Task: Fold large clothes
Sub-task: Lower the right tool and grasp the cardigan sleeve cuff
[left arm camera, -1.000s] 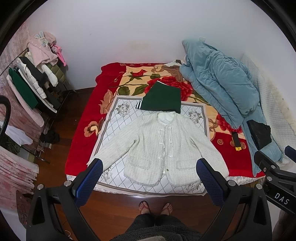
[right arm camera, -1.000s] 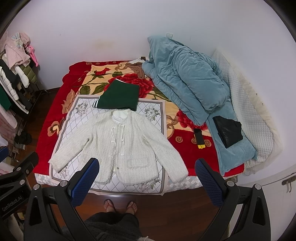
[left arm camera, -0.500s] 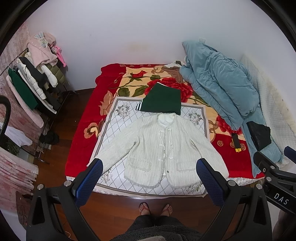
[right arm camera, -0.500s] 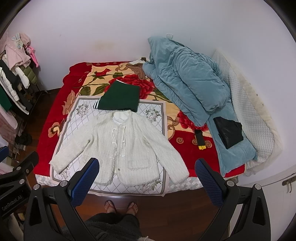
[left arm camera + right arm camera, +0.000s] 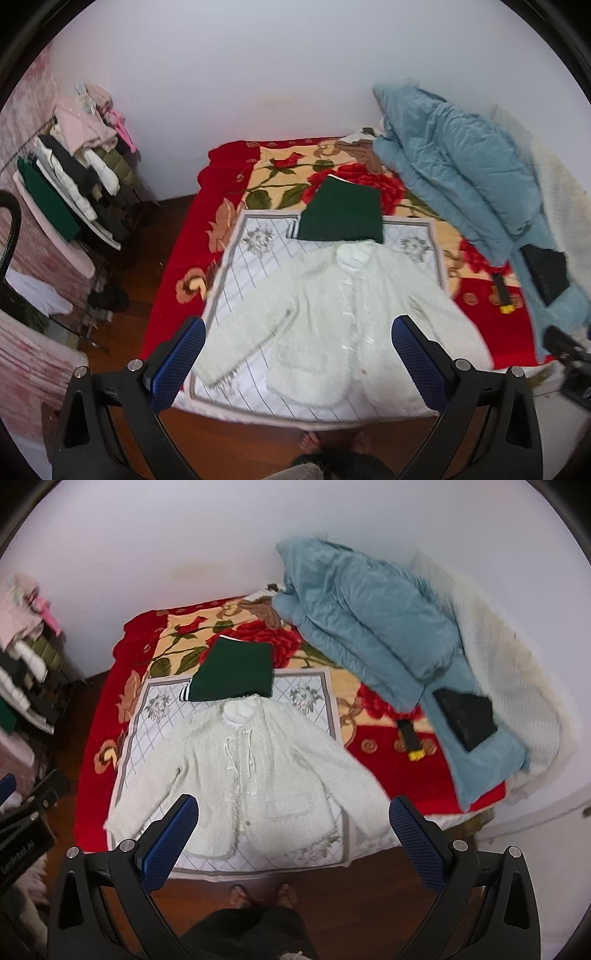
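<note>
White jacket (image 5: 343, 314): flat on bed, collar toward frame top, centre frame.
Left gripper (image 5: 295, 354): jaws spread, above it.
Right gripper (image 5: 293, 830): likewise spread, equally near.

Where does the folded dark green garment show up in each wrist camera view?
Left wrist: folded green garment, centre, above the white jacket collar.
Right wrist: left of centre, also touching the jacket collar.
Shared landmark: blue quilt, to its right.
</note>
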A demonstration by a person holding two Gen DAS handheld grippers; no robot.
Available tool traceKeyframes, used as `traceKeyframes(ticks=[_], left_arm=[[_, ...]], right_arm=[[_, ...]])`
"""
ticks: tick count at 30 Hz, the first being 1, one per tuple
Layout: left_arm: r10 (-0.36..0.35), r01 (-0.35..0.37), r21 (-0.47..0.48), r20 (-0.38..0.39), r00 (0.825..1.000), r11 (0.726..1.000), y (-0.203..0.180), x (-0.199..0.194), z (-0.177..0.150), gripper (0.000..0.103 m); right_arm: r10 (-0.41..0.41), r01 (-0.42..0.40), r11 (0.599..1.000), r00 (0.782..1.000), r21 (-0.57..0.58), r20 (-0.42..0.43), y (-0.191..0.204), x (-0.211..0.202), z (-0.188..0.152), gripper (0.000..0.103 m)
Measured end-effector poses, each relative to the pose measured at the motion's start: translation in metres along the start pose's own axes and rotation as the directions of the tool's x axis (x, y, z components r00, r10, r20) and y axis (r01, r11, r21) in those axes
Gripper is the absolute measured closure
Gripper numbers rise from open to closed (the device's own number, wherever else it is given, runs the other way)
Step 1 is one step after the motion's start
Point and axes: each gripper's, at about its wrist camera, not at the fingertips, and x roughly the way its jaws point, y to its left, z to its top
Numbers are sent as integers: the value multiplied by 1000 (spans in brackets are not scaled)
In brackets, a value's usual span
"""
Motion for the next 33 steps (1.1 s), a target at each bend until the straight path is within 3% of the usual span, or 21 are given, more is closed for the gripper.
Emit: traceKeyframes(ticks=[5,9,12,16,18,22,23,25,26,28,30,31,33], left_arm=[[52,-52,28,-10,999,998,-8,81,-10,0],[96,-93,41,-84,992,995,-30,152,-19,0],[121,-117,35,-156,980,992,-49,207,-28,0],[168,-163,38,-236,957,986,-77,271,-47,0],[173,-167,46,-290,941,985,-96,304,-59,0],[182,-155,103,-349,919,982,-135,356,-85,0],[184,-149,125,-363,913,981,-146,370,-93,0],[181,-133,149,-380,907,980,-163,390,-103,0],[183,-128,164,-388,904,978,-172,400,-108,0],[179,-115,181,-394,902,977,-183,417,-112,0],[171,-100,192,-399,901,976,-198,435,-114,0],[164,-92,194,-399,902,977,-201,440,-114,0],[157,-81,203,-392,906,976,-207,446,-115,0]], right_arm=[[-52,68,983,994,169,-96,-50,104,-11,0],[-89,136,946,981,295,-170,-107,190,-31,3],[-89,178,910,966,375,-244,-158,259,-48,7],[-27,203,819,948,536,-318,-237,353,-89,7],[41,206,740,936,640,-348,-271,397,-122,7],[271,200,515,885,834,-379,-311,493,-209,7],[313,193,470,876,861,-367,-315,511,-223,8],[409,163,322,864,933,-292,-316,550,-260,10],[430,153,270,864,951,-261,-312,560,-270,10],[462,100,99,876,990,-135,-309,588,-296,14],[429,13,-47,903,999,9,-307,601,-312,34],[390,0,-86,920,996,34,-307,601,-316,52],[288,-16,-122,956,992,51,-307,592,-319,65]])
